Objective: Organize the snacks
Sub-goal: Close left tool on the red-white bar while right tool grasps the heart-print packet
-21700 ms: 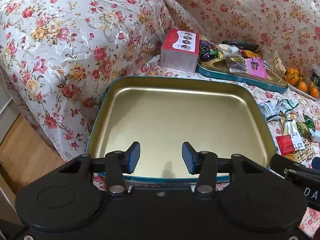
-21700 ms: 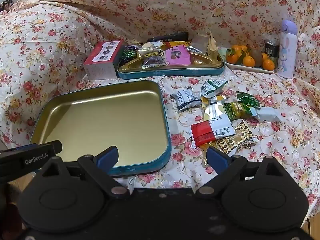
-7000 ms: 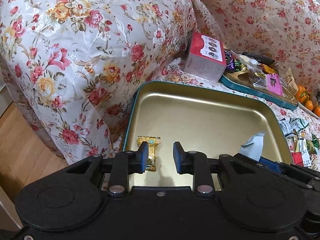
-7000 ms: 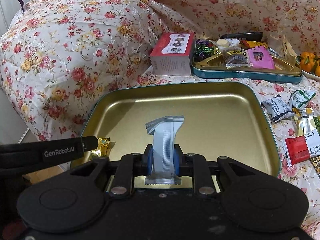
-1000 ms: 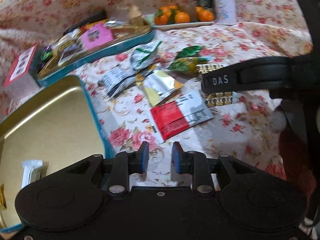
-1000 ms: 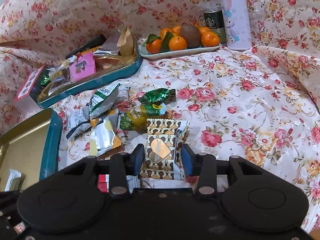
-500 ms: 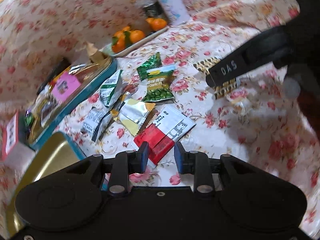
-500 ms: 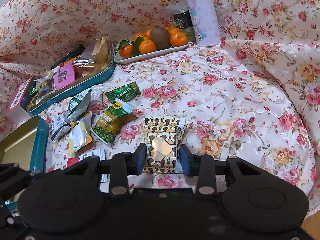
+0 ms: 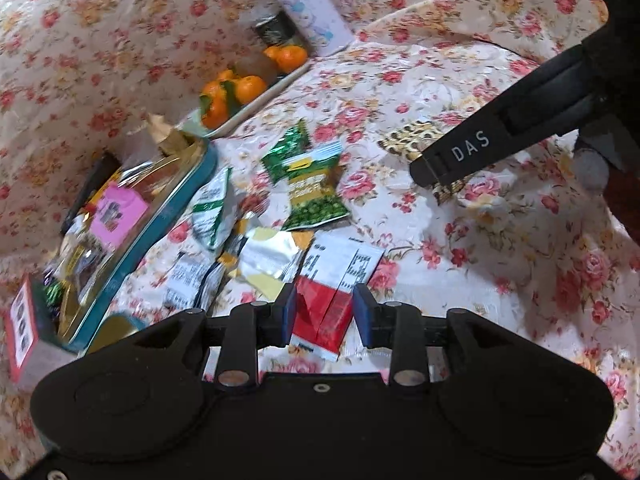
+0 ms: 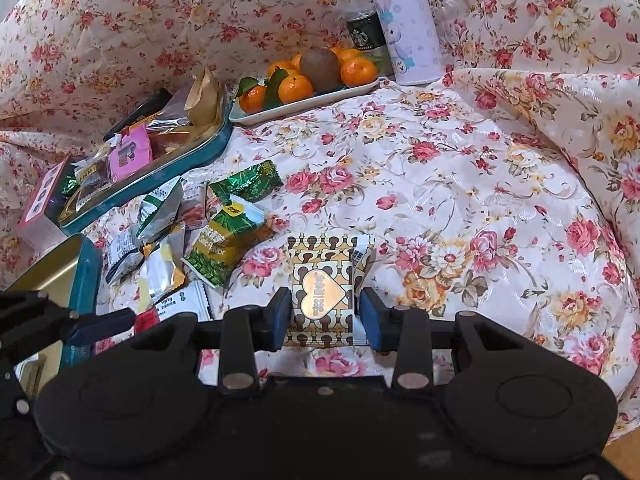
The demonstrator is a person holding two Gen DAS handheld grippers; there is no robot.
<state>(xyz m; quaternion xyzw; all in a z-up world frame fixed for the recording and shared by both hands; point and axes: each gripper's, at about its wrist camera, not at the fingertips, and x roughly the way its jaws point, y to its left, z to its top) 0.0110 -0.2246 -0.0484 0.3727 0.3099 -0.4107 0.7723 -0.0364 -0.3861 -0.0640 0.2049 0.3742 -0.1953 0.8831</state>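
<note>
Before you, a floral cloth (image 10: 460, 184) covers everything; at the far side a white plate (image 10: 320, 102) holds tangerines (image 10: 295, 89) and a kiwi (image 10: 320, 69), a dark can (image 10: 365, 36) and lilac bottle (image 10: 408, 24) just right.

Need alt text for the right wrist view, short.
The right gripper straddles a gold-and-brown patterned snack packet with a heart label lying on the floral cloth, its blue pads close beside the packet's edges. Loose green and silver snack packets lie to the left; a plate of oranges sits behind.
</note>
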